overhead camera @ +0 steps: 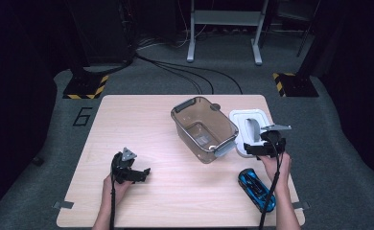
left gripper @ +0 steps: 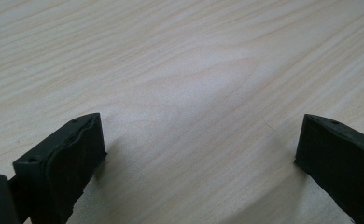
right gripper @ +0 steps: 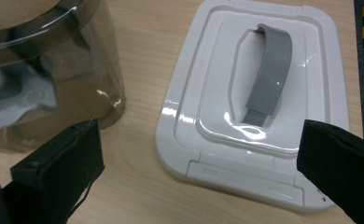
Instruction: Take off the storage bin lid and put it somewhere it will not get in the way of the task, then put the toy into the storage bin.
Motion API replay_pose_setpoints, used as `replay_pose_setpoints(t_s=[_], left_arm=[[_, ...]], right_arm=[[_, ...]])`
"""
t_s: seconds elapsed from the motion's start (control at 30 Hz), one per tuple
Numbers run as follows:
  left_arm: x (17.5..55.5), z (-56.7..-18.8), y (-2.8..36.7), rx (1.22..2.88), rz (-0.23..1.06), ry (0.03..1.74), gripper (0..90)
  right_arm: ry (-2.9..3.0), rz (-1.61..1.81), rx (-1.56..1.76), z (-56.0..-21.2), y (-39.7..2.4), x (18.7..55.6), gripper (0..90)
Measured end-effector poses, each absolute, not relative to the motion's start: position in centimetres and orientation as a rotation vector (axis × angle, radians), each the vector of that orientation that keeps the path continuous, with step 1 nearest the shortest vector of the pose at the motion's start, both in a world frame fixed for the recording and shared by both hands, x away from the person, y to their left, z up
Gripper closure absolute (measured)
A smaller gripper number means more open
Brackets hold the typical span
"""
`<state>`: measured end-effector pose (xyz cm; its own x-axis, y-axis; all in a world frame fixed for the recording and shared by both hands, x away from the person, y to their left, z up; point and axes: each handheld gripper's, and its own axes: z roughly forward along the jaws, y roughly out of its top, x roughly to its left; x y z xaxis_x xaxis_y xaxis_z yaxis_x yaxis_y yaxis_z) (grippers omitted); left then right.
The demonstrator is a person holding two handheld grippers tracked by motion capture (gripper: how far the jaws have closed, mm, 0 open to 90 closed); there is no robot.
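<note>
Two pairs of black jaws stand wide apart, with nothing between them. The right gripper (overhead camera: 265, 143) hovers over the near edge of a white lid (right gripper: 264, 107), which lies flat on the tabletop (overhead camera: 142, 124) with its grey handle facing up, just beside the clear smoky storage box (overhead camera: 205, 128). The box stands open and looks empty, so the lid appears already off and set down; filling seems still to come. A blue toy car (overhead camera: 256, 189) waits near the right hand, apart from the box. The left gripper (overhead camera: 136, 173) rests over bare wood, well away. Nothing blocks the path between car and box
</note>
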<state>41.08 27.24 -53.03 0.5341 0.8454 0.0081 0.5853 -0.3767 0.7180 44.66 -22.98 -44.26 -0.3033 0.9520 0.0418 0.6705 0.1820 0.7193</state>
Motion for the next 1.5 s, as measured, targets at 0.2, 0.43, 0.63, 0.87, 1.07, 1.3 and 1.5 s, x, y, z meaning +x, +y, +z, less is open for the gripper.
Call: replay_pose_setpoints(t_s=[0.2, 0.43, 0.63, 0.87, 1.07, 1.3, 1.5], left_arm=[[41.1, -53.1, 27.3, 2.105, 0.502, 1.145, 1.4], [41.0, -53.0, 27.3, 2.113, 0.495, 1.142, 1.4], [41.0, -53.0, 27.3, 2.114, 0.495, 1.139, 1.4], [41.0, -53.0, 27.3, 2.115, 0.495, 1.139, 1.4], [41.0, -53.0, 27.3, 2.125, 0.492, 1.137, 1.4], [41.0, -53.0, 27.3, 2.12, 0.491, 1.138, 1.4], [41.0, -53.0, 27.3, 2.121, 0.492, 1.137, 1.4]], right_arm=[[2.077, 0.92, 1.484, -44.1, -22.7, 43.0, 0.0], [2.139, 0.903, 1.435, -44.2, -22.4, 41.7, 0.0], [2.146, 0.953, 1.443, -44.3, -22.4, 40.8, 0.0], [2.199, 0.911, 1.44, -44.9, -21.9, 40.4, 0.0], [2.241, 0.878, 1.414, -45.3, -21.6, 39.9, 0.0], [2.299, 0.844, 1.393, -45.9, -21.0, 39.4, 0.0], [2.371, 0.797, 1.399, -46.9, -20.5, 39.3, 0.0]])
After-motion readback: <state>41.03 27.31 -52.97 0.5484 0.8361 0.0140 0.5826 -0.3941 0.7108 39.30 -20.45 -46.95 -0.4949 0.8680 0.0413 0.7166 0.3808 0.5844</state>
